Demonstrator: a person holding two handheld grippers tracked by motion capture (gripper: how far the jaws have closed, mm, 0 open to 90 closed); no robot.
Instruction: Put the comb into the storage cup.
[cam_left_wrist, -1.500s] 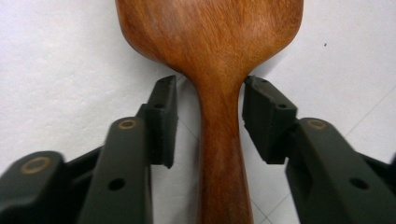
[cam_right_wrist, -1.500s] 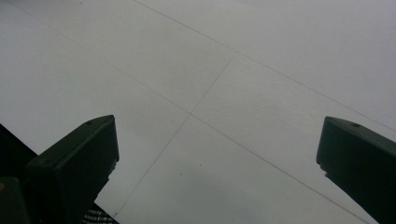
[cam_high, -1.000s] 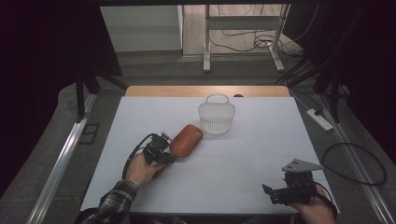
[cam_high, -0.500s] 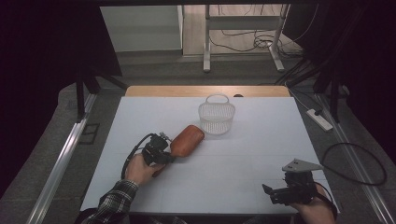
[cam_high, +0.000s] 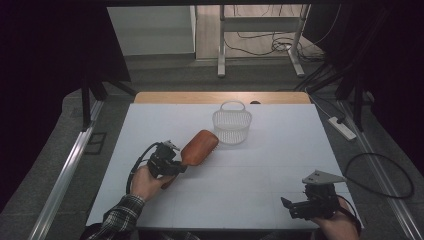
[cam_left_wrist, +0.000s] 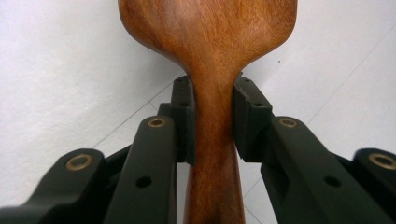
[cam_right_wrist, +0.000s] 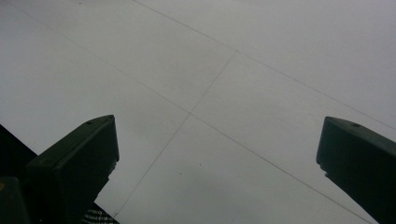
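A brown wooden spoon (cam_high: 199, 147) points its broad bowl up and to the right, toward a white mesh basket (cam_high: 231, 125) standing past the table's middle. My left gripper (cam_high: 176, 159) is shut on the spoon's neck. In the left gripper view both black pads (cam_left_wrist: 184, 116) press the narrow neck of the wooden spoon (cam_left_wrist: 210, 42) just below the bowl. My right gripper (cam_high: 286, 206) rests low at the front right, near the table edge. Its jaws stand wide apart over the bare white table (cam_right_wrist: 224, 70) in the right gripper view, with nothing between them.
The white table (cam_high: 280, 165) has thin seam lines and a wooden strip (cam_high: 220, 97) along its far edge. A power strip (cam_high: 342, 128) and cables lie on the floor to the right. Metal frame legs (cam_high: 220, 45) stand behind the table.
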